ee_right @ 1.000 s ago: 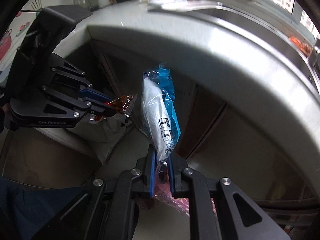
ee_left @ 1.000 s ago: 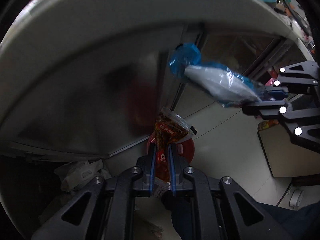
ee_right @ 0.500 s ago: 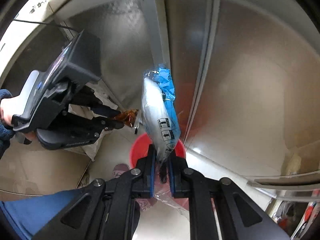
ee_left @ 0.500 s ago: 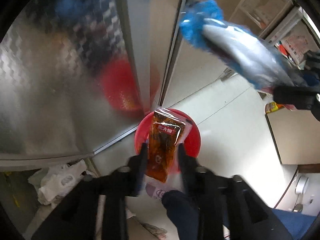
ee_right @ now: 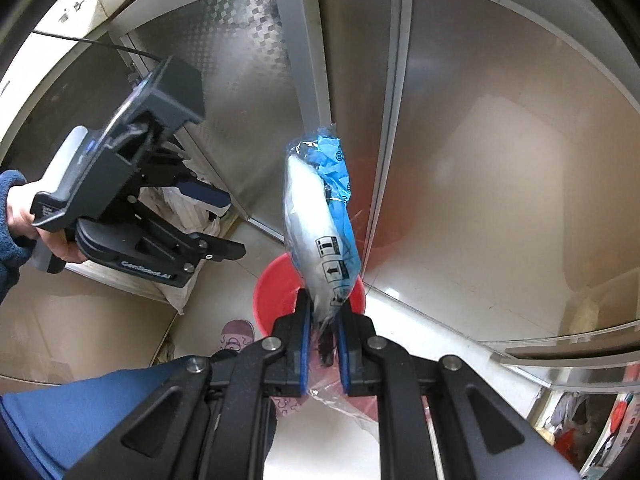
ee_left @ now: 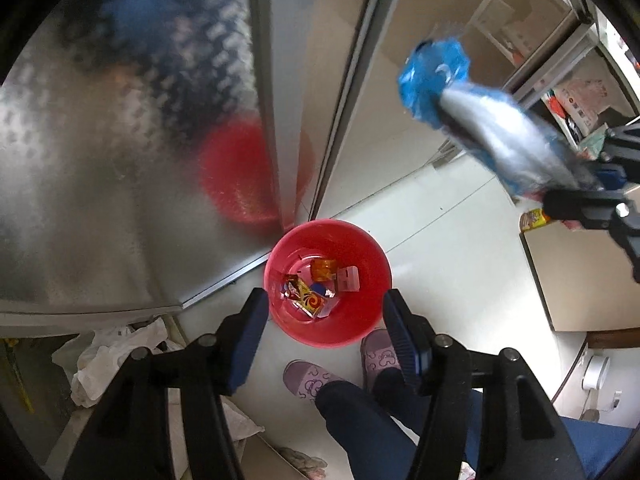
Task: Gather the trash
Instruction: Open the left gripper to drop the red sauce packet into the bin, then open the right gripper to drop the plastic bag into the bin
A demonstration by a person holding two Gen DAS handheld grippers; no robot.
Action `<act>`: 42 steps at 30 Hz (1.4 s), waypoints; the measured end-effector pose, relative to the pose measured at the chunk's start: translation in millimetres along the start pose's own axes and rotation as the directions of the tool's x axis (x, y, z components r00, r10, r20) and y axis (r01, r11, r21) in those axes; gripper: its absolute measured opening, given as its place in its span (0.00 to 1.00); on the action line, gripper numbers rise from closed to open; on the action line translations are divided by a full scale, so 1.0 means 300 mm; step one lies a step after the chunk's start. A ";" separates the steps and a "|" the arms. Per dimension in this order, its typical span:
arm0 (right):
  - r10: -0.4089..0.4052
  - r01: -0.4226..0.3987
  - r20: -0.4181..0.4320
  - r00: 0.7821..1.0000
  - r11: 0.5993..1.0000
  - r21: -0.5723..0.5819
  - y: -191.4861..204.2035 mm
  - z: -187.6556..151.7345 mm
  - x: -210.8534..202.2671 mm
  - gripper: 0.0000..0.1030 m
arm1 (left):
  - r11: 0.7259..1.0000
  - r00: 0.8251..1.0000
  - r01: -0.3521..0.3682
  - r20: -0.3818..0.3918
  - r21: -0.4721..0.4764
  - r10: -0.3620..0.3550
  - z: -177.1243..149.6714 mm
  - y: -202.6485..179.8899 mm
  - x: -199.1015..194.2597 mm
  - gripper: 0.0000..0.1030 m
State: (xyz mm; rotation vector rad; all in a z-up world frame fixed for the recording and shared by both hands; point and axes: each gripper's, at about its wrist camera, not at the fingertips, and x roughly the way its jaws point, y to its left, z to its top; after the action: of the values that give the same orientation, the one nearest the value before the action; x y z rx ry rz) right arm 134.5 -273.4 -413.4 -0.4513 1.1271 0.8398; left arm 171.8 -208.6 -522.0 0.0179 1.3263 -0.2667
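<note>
Below my left gripper (ee_left: 324, 316), jaws opening and empty, sits the bin (ee_left: 360, 240). Next, my right gripper (ee_right: 323, 320), pinching the packet (ee_right: 316, 216), must release over it.

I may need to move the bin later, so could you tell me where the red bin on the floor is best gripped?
Grip the red bin by its rim, coming straight down from above: the mouth is open upward, the wall looks thin, and the side away from the steel cabinet is free.

The bin (ee_left: 362, 248) at six o'clock is glossy red plastic, the cabinet door (ee_left: 120, 160) at ten o'clock is brushed, embossed metal with a dull sheen, the blue-and-white wrapper (ee_right: 320, 216) is crinkled shiny film, and the floor (ee_left: 448, 264) is smooth pale tile.
</note>
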 end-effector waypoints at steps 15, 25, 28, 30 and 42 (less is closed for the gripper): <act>-0.004 0.001 -0.035 0.999 0.998 -0.069 0.067 -0.018 0.172 0.10 | 0.995 0.998 -0.020 0.059 -0.098 0.026 -0.097 0.151 -0.080 1.00; 0.002 -0.010 -0.097 0.995 0.997 -0.079 0.075 -0.022 0.260 0.10 | 0.992 0.999 0.010 0.034 -0.124 -0.006 -0.126 0.188 -0.054 1.00; -0.001 -0.014 -0.140 0.990 0.994 -0.104 0.095 0.002 0.265 0.10 | 0.991 0.999 0.013 0.033 -0.134 -0.009 -0.131 0.201 -0.055 1.00; -0.004 -0.014 -0.150 0.989 0.992 -0.123 0.103 -0.005 0.279 0.10 | 0.990 1.000 0.003 0.027 -0.139 0.001 -0.136 0.208 -0.054 1.00; -0.035 0.010 -0.125 0.991 0.981 -0.192 0.122 -0.002 0.194 0.89 | 0.990 0.999 -0.026 0.043 -0.141 0.033 -0.158 0.180 -0.162 1.00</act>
State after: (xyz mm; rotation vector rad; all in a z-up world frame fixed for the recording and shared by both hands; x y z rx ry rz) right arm 116.2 -230.4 -463.8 -0.6847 1.1616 0.9133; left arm 126.9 -139.7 -494.6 -0.0862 1.2964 -0.1476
